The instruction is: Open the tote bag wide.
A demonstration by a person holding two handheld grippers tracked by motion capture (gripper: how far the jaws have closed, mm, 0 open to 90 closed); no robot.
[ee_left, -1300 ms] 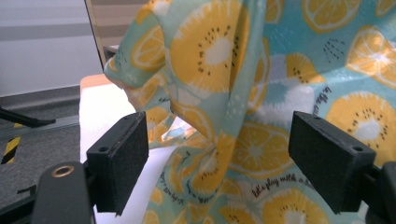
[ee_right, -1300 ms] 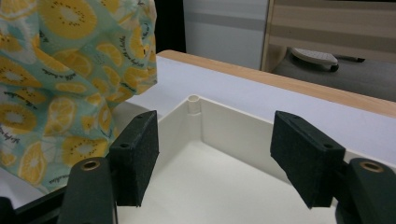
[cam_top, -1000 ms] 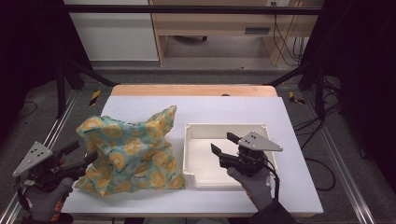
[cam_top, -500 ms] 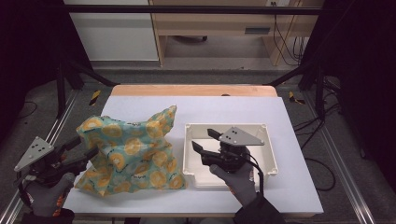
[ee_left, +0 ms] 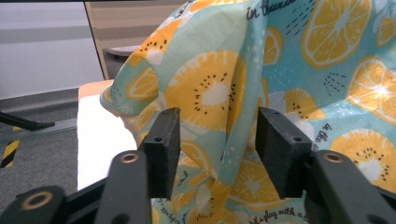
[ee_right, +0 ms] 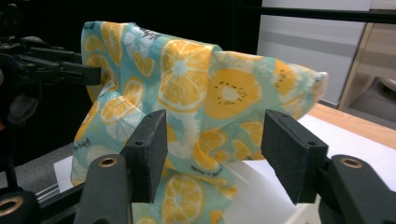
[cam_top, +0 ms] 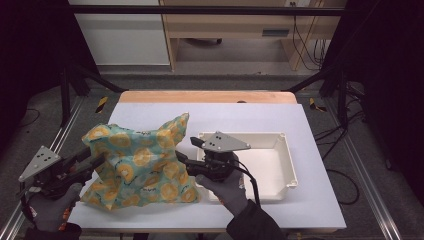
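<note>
between my two grippers, on table (cam_top: 310, 150): orange-print cloth (cam_top: 140, 165), heaped, tray (cam_top: 280, 165) beside it. right gripper (cam_top: 186, 150) has crossed from tray to cloth's edge, jaws narrowing, nothing pinched. left gripper (cam_top: 95, 159) jaws just closing around fold, pads not pressing yet. two-handed lift likely next.

Crumpled orange-print cloth (cam_top: 140, 165) on table (cam_top: 300, 125)

This is looking like a lab or test room set up for recording, not a home. A white table (cam_top: 280, 120) with a wooden edge is standing inside a frame of black metal bars (cam_top: 210, 10), with dark curtains (cam_top: 385, 75) hanging at both sides. Loose cables (cam_top: 302, 40) are trailing over the grey floor (cam_top: 220, 82) behind it, beside a plain wooden bench (cam_top: 235, 30) and a white cabinet (cam_top: 120, 35).
</note>
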